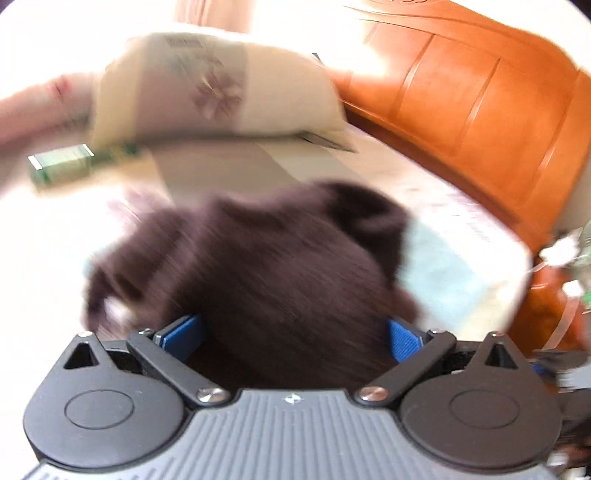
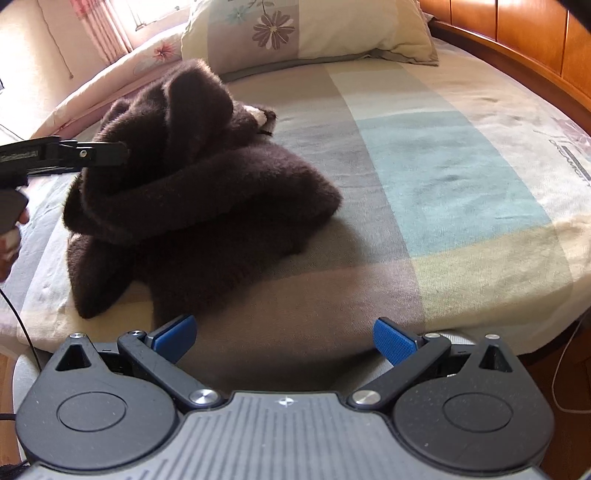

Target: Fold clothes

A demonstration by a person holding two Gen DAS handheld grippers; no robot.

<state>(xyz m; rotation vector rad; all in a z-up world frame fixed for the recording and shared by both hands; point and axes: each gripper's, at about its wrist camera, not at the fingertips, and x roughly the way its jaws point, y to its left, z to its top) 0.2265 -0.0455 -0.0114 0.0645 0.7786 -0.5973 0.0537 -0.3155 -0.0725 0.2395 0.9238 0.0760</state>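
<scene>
A dark brown fuzzy garment (image 2: 192, 192) lies bunched in a heap on the bed's left part. In the blurred left wrist view the same garment (image 1: 258, 280) fills the space between the wide-apart blue pads (image 1: 183, 334) of my left gripper (image 1: 291, 338). In the right wrist view the left gripper (image 2: 122, 153) reaches into the heap from the left, its tips buried in the fabric. My right gripper (image 2: 284, 338) is open and empty, hovering over the bed's near edge, to the right of the garment.
The bed sheet (image 2: 443, 177) has grey, blue and cream patches. A flowered pillow (image 2: 306, 29) lies at the head, against an orange wooden headboard (image 2: 517, 40). A green box (image 1: 62, 166) lies on the bed. Cables hang at the bed's sides.
</scene>
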